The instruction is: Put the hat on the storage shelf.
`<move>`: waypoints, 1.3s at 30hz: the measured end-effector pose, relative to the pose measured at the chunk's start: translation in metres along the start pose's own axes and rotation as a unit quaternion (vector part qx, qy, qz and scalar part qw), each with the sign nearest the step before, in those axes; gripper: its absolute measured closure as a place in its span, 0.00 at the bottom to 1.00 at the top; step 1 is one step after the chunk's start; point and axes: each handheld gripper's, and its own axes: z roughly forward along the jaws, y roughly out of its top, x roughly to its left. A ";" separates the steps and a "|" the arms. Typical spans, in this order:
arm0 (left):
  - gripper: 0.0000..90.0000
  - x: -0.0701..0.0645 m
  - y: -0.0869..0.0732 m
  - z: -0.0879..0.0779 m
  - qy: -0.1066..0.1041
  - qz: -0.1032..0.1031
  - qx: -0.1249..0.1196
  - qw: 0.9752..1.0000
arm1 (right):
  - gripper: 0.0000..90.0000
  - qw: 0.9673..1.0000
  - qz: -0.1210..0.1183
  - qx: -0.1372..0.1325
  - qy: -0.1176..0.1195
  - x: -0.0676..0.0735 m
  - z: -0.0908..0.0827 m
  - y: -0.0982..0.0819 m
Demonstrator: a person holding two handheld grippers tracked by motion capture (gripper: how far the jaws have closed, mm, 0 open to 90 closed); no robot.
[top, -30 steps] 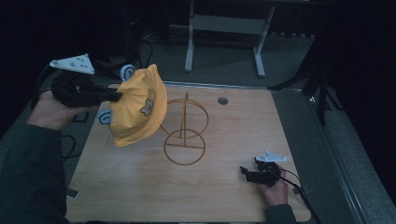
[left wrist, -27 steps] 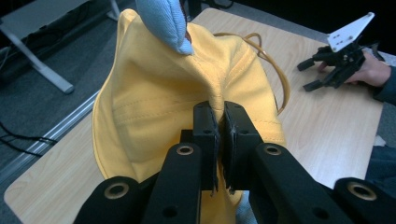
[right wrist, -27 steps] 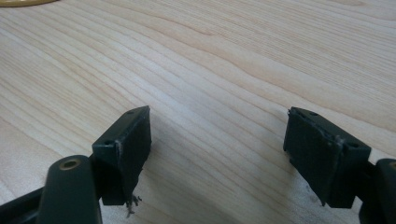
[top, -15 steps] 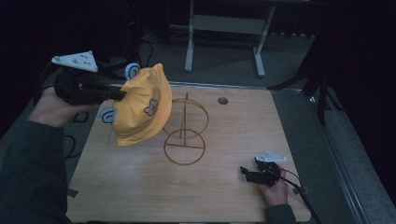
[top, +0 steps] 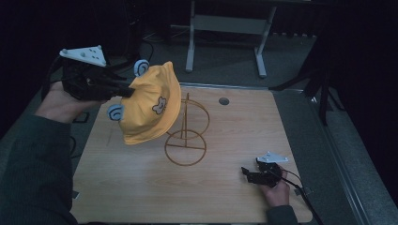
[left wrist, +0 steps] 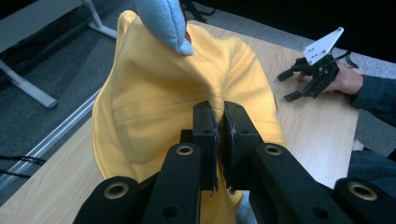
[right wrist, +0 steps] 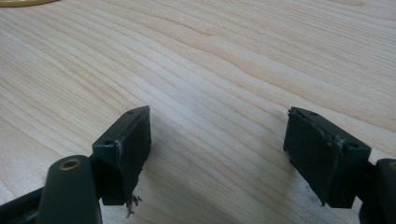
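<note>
High view: yellow fabric hat (top: 150, 105) with pale blue ears and a small bear patch, carried higher and further over the wire stand (top: 186, 136) than a second ago; it hangs in the air at the counter's (top: 234, 131) left side, brim touching or just beside the stand's upper ring, which cannot be told. Left gripper (top: 123, 91) holds it; right gripper (top: 248, 174) rests unmoved near the counter's front right edge. Stand: thin gold wire, round base ring, upright post. Left gripper view: fingers (left wrist: 205, 133) clenched on a pinched fold of the hat's soft stitched crown. Right gripper view: fingers (right wrist: 128, 144) released, spread wide over pale wood-grain counter.
</note>
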 end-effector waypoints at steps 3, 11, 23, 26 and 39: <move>0.94 0.000 0.003 0.004 -0.005 -0.002 -0.001 1.000 | 0.26 1.000 0.000 0.000 0.000 0.000 0.000 0.000; 0.94 0.001 0.012 0.016 -0.014 -0.008 -0.006 1.000 | 0.26 1.000 0.000 0.000 0.000 0.000 0.000 0.000; 0.93 0.005 0.026 0.060 -0.007 -0.032 0.020 0.999 | 0.26 1.000 0.000 0.001 0.000 0.000 0.000 0.000; 0.93 0.005 0.029 0.073 -0.007 -0.039 0.024 0.999 | 0.26 1.000 -0.001 0.001 0.000 0.000 0.000 0.000; 0.90 0.003 0.036 0.124 0.004 -0.056 0.040 0.998 | 0.26 1.000 0.003 0.000 0.000 0.000 0.000 0.000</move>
